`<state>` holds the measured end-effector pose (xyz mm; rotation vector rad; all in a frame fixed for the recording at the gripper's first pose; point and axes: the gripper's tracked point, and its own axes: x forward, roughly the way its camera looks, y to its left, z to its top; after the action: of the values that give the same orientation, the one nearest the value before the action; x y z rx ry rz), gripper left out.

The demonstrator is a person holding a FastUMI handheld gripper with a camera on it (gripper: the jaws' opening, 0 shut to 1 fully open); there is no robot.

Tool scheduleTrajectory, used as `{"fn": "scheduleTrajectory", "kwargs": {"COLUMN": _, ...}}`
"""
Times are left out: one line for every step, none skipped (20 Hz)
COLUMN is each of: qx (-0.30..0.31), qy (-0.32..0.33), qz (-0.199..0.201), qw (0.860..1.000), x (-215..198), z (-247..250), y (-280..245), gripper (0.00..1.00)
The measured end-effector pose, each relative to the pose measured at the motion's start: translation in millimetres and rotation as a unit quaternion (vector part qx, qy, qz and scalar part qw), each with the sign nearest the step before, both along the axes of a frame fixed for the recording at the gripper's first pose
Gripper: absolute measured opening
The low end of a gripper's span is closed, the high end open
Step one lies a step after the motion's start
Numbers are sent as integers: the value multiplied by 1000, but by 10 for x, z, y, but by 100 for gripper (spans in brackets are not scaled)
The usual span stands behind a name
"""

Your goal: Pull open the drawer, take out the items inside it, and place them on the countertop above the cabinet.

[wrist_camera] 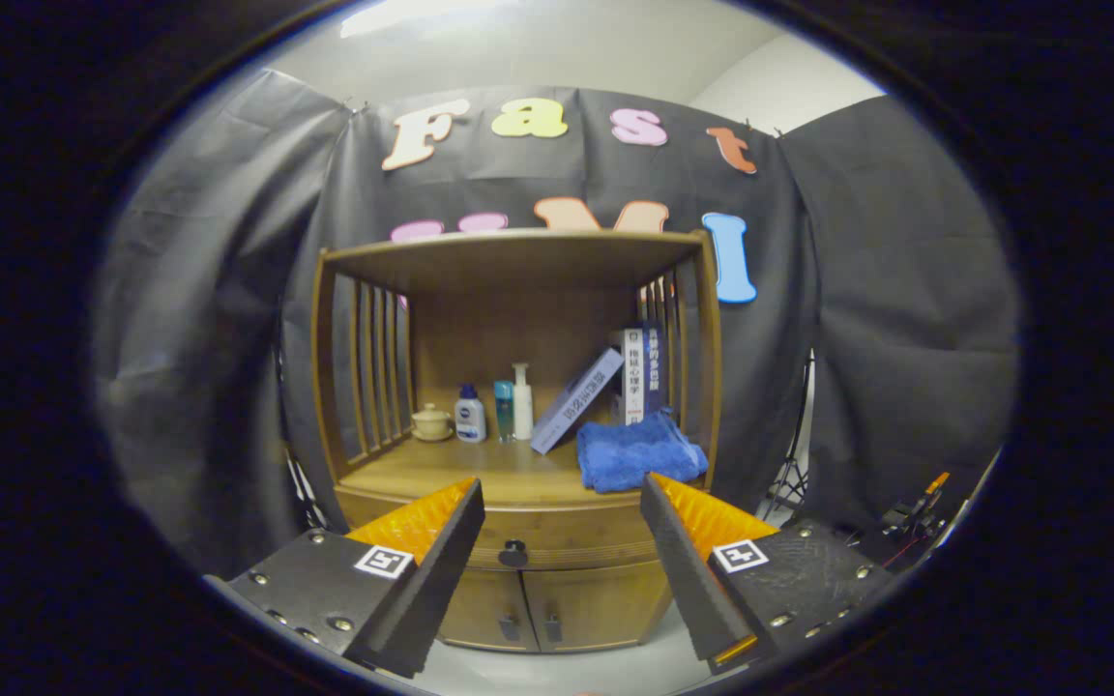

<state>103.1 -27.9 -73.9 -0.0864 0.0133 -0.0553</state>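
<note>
before closed drawer, gripper open, empty

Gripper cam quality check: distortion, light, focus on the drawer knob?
Gripper view: strong fisheye bowing of the cabinet; ceiling light glares overhead, countertop evenly lit; drawer knob dim in shade but sharp; open tongs frame it, empty.

Cloth-walled recording booth, home-style wooden cabinet holding toiletries and books.

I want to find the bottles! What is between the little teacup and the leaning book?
Three bottles stand in a row between the cup and leaning book, on the countertop, seen in the gripper view.
</note>
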Motion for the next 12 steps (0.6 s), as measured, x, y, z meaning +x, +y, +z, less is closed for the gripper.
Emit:
{"fn": "scheduleTrajectory", "kwargs": {"qx": -1, "qy": 2, "qz": 0, "qw": 1000, "x": 151, "z": -112, "y": 3, "gripper": 97}}
{"fn": "scheduleTrajectory", "kwargs": {"qx": 0, "qy": 2, "qz": -5, "qw": 1000, "x": 303, "z": -237, "y": -23, "gripper": 97}}
{"fn": "scheduleTrajectory", "kwargs": {"qx": 2, "qy": 7, "qz": -8, "qw": 1000, "x": 461, "z": -369, "y": -31, "gripper": 97}}
{"fn": "scheduleTrajectory", "kwargs": {"qx": 6, "qy": 14, "qz": -7, "qw": 1000, "x": 622, "z": -537, "y": -20, "gripper": 97}}
{"fn": "scheduleTrajectory", "kwargs": {"qx": 10, "qy": 28, "qz": -4, "qw": 1000, "x": 766, "z": -718, "y": 1, "gripper": 97}}
{"fn": "scheduleTrajectory", "kwargs": {"qx": 15, "qy": 46, "qz": 2, "qw": 999, "x": 892, "z": -926, "y": 49, "gripper": 97}}
{"fn": "scheduleTrajectory", "kwargs": {"qx": 15, "qy": 58, "qz": 7, "qw": 998, "x": 1020, "z": -1111, "y": 99, "gripper": 97}}
{"fn": "scheduleTrajectory", "kwargs": {"qx": 12, "qy": 71, "qz": 10, "qw": 997, "x": 1135, "z": -1298, "y": 140, "gripper": 97}}
{"fn": "scheduleTrajectory", "kwargs": {"qx": 8, "qy": 81, "qz": 13, "qw": 997, "x": 1243, "z": -1473, "y": 172, "gripper": 97}}
{"fn": "scheduleTrajectory", "kwargs": {"qx": 10, "qy": 95, "qz": 19, "qw": 995, "x": 1315, "z": -1647, "y": 246, "gripper": 97}}
{"fn": "scheduleTrajectory", "kwargs": {"qx": 12, "qy": 101, "qz": 28, "qw": 994, "x": 1388, "z": -1747, "y": 316, "gripper": 97}}
{"fn": "scheduleTrajectory", "kwargs": {"qx": 14, "qy": 108, "qz": 34, "qw": 994, "x": 1449, "z": -1851, "y": 380, "gripper": 97}}
